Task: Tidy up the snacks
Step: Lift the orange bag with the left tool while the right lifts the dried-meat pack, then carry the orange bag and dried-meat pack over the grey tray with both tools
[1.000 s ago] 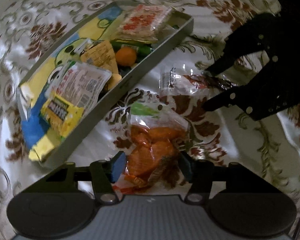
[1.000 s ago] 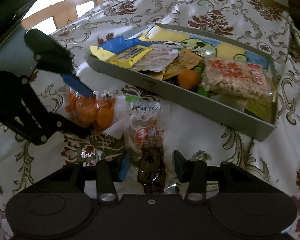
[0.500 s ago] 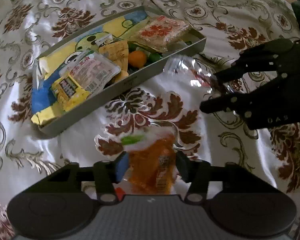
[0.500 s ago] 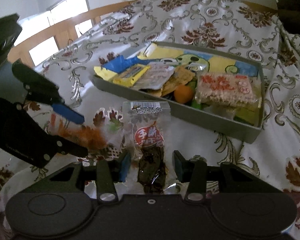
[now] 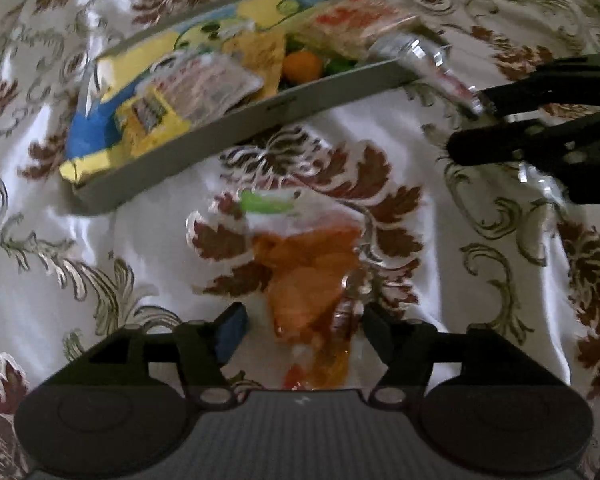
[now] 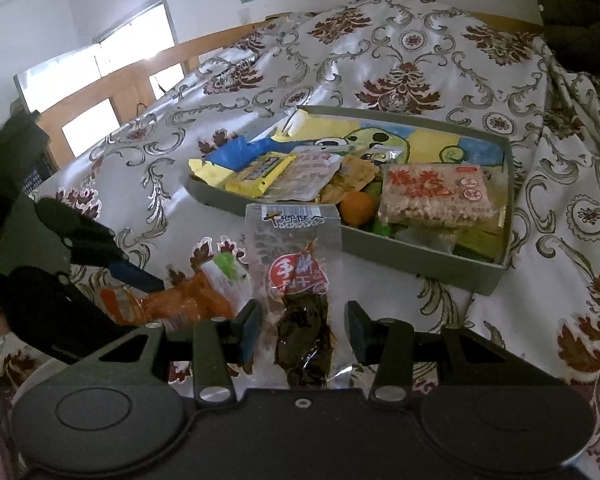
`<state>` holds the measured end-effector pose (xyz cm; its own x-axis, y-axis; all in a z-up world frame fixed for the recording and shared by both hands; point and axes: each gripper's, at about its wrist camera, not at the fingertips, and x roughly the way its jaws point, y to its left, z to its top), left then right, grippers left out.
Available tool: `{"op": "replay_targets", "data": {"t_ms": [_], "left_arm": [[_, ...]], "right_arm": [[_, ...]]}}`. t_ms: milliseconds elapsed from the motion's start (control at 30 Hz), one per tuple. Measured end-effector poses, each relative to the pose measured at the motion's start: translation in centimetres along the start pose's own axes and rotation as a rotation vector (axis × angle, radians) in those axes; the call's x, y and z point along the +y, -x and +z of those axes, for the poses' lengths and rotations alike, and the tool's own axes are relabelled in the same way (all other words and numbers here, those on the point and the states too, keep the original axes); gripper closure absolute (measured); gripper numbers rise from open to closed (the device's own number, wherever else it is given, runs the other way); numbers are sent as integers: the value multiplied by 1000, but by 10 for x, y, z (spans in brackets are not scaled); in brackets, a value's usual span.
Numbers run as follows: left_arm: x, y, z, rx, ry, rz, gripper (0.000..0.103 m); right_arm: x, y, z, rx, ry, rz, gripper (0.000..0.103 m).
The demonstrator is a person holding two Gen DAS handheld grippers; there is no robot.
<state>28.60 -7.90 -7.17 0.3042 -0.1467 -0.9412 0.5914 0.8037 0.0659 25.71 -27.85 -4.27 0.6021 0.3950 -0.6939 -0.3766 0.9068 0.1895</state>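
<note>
The left claw [image 5: 304, 332] had just been opening around the orange snack bag [image 5: 312, 276], its pads clear of it. The right claw [image 6: 302, 328] clamped a clear packet of dark snack [image 6: 300, 280], raised beside the grey tray [image 6: 420, 258] on the patterned cloth [image 6: 420, 48].

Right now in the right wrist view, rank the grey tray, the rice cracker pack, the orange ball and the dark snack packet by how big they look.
1. Grey tray
2. Dark snack packet and rice cracker pack: about alike. The packet sits nearer the camera, so I won't rank them.
3. Orange ball
</note>
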Motion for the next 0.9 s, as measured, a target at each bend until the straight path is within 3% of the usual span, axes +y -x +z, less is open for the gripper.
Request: {"op": "replay_targets", "data": {"t_ms": [67, 100, 233, 400, 600, 767, 900], "left_arm": [[1, -3, -1, -9, 15, -9, 37], [0, -2, -1, -18, 15, -16, 46], [-5, 6, -1, -75, 15, -33, 66], [-12, 18, -10, -190, 57, -19, 68], [-10, 22, -31, -324, 214, -22, 69], [-10, 32, -39, -391, 198, 8, 70], [2, 35, -40, -426, 275, -46, 70]], "right_arm": [[-2, 0, 0, -2, -10, 6, 56], [-3, -1, 0, -1, -15, 8, 56], [-5, -3, -1, -2, -32, 20, 56], [-4, 9, 0, -88, -46, 107, 56], [4, 29, 6, -201, -30, 188, 56], [10, 38, 13, -250, -27, 232, 56], [15, 44, 17, -281, -3, 275, 56]]}}
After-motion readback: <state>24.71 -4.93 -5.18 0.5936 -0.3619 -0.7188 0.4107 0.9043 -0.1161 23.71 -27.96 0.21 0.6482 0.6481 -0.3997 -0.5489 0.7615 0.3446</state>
